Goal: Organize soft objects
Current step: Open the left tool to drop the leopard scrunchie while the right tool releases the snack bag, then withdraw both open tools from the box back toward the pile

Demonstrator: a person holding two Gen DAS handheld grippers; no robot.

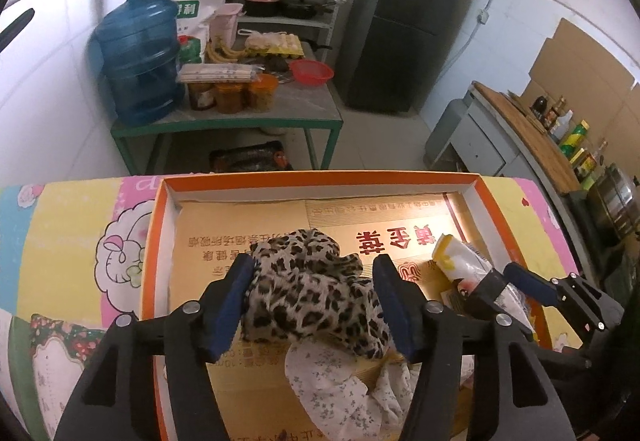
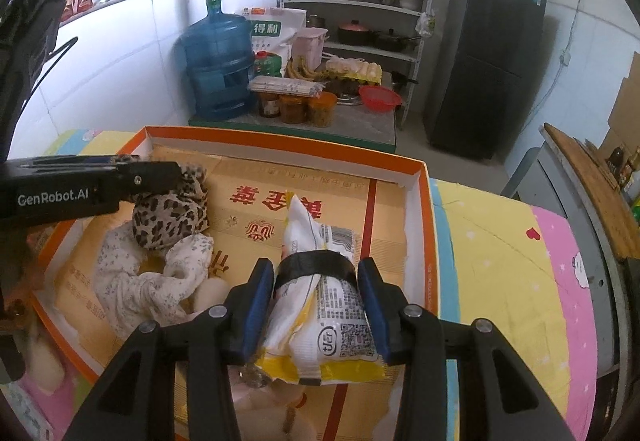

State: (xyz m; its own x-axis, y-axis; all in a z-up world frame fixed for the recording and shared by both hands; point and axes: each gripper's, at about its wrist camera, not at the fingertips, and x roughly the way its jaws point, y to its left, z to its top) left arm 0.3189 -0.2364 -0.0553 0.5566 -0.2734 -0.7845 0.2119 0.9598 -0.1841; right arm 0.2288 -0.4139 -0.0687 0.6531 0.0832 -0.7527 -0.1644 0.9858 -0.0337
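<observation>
The left tool (image 1: 316, 297) brackets the leopard-print cloth (image 1: 308, 293), seemingly clamped on it. The right tool (image 2: 316, 305), clamped on the yellow-white packet (image 2: 320, 281), whose long axis points to 12 o'clock, sits at the cloth's 3 o'clock inside the orange box (image 2: 424, 209).

Between the blue pads of the left hand-held gripper (image 1: 316, 305) is a leopard-print cloth (image 1: 308, 293), tan with dark spots; below it lies a white cloth (image 1: 340, 381) with tiny grey flowers. The right hand-held gripper (image 2: 316, 305), also blue-padded, frames a white-and-yellow packet (image 2: 320, 305) inside an orange-rimmed box (image 2: 424, 177) lined with tan cardboard bearing red characters.
</observation>
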